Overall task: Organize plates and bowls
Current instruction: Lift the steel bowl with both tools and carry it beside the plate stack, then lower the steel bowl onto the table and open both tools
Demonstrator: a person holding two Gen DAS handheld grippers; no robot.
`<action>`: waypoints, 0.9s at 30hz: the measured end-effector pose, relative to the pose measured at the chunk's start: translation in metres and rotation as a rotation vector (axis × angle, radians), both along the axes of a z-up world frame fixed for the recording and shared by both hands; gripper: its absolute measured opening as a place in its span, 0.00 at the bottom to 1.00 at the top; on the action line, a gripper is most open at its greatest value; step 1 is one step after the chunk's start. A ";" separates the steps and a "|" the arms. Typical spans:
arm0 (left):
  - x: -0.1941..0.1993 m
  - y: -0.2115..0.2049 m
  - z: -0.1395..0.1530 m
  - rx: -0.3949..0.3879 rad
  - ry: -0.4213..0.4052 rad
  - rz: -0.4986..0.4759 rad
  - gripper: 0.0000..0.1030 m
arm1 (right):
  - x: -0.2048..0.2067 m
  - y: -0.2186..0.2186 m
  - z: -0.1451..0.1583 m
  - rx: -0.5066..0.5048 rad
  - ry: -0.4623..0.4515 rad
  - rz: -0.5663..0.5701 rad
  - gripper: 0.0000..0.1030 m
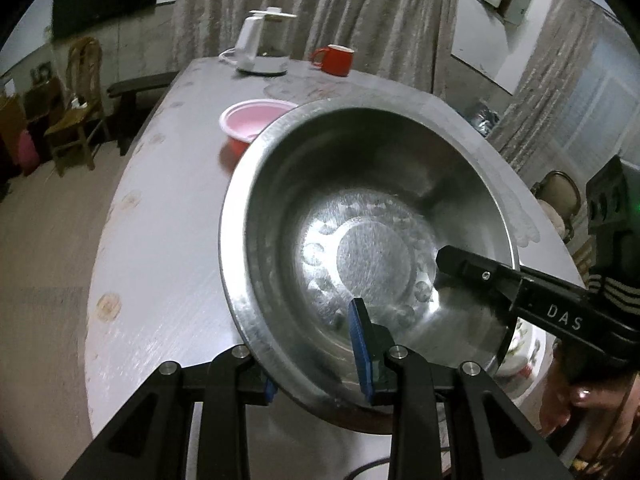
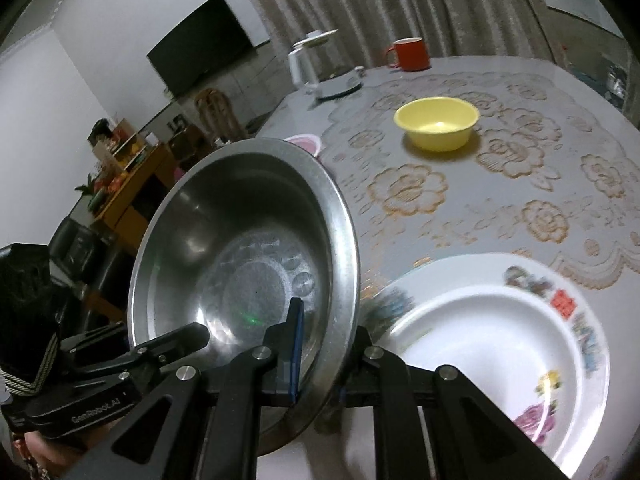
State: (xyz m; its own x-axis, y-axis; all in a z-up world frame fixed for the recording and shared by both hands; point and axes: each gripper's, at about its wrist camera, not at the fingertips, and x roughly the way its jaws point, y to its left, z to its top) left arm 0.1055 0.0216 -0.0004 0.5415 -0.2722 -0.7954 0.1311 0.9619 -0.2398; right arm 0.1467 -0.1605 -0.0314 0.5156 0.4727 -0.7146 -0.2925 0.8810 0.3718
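Observation:
A large steel bowl (image 1: 360, 208) is held tilted above the table; it also shows in the right wrist view (image 2: 240, 240). My left gripper (image 1: 316, 364) is shut on its near rim, one blue pad inside, one outside. My right gripper (image 2: 320, 364) is shut on the opposite rim, and its finger reaches into the bowl in the left wrist view (image 1: 472, 268). A white decorated plate (image 2: 500, 344) lies just right of the bowl. A yellow bowl (image 2: 438, 126) sits farther back. A pink-and-red bowl (image 1: 252, 124) sits behind the steel bowl.
A white kettle (image 1: 264, 48) and a red mug (image 1: 334, 60) stand at the table's far edge. The table (image 1: 160, 240) has a lace-patterned cover (image 2: 480, 200). Chairs and a wooden shelf stand beyond the table's left side.

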 end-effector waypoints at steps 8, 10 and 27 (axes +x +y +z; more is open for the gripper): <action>-0.018 0.024 -0.024 -0.012 0.071 0.050 0.29 | -0.004 0.031 -0.019 -0.033 0.065 0.072 0.14; -0.020 0.030 -0.031 -0.028 0.094 0.063 0.29 | -0.004 0.037 -0.025 -0.041 0.087 0.083 0.16; -0.021 0.044 -0.046 -0.024 0.126 0.101 0.29 | -0.007 0.045 -0.032 -0.035 0.160 0.111 0.32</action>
State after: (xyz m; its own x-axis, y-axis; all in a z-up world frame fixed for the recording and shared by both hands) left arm 0.0848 0.0656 -0.0464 0.4633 -0.2408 -0.8528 0.0016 0.9626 -0.2709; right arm 0.1393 -0.1156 -0.0632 0.3401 0.4941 -0.8001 -0.3280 0.8598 0.3914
